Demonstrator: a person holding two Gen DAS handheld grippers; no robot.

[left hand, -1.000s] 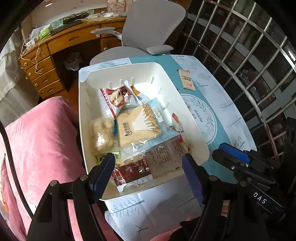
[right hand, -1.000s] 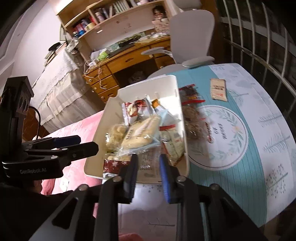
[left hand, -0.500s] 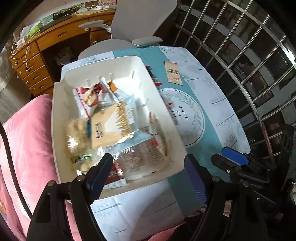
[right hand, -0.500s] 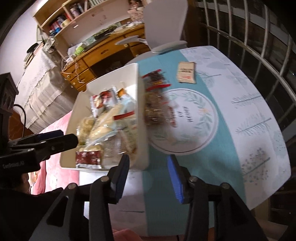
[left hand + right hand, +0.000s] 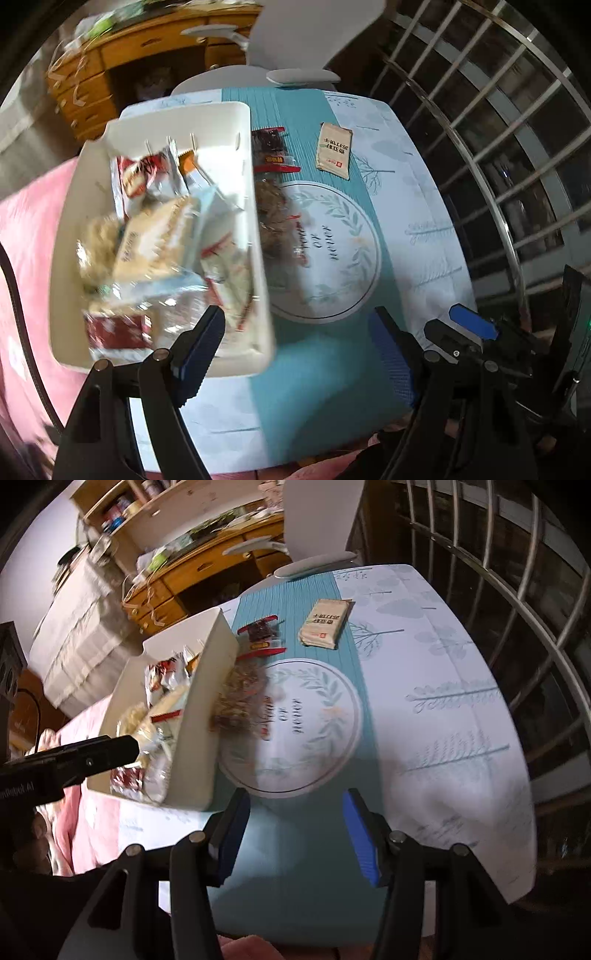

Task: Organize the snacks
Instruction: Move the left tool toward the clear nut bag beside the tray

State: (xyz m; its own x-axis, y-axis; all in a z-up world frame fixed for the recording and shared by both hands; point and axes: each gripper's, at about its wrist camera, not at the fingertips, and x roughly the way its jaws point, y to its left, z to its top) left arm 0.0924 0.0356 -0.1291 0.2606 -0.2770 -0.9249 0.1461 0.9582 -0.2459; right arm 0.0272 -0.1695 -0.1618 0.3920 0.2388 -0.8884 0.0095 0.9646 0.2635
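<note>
Black two-finger left gripper and right gripper — blue ribbed pads, silver screws, white lettering

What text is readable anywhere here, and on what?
"Robot.AI", start cut off: side of left gripper.
Beige packet: Chinese print, upside down, unreadable.
Red packet: yellow label, blurred.
Tablecloth: upside-down script, unreadable.
Snacks in white bin: blurred.
</note>
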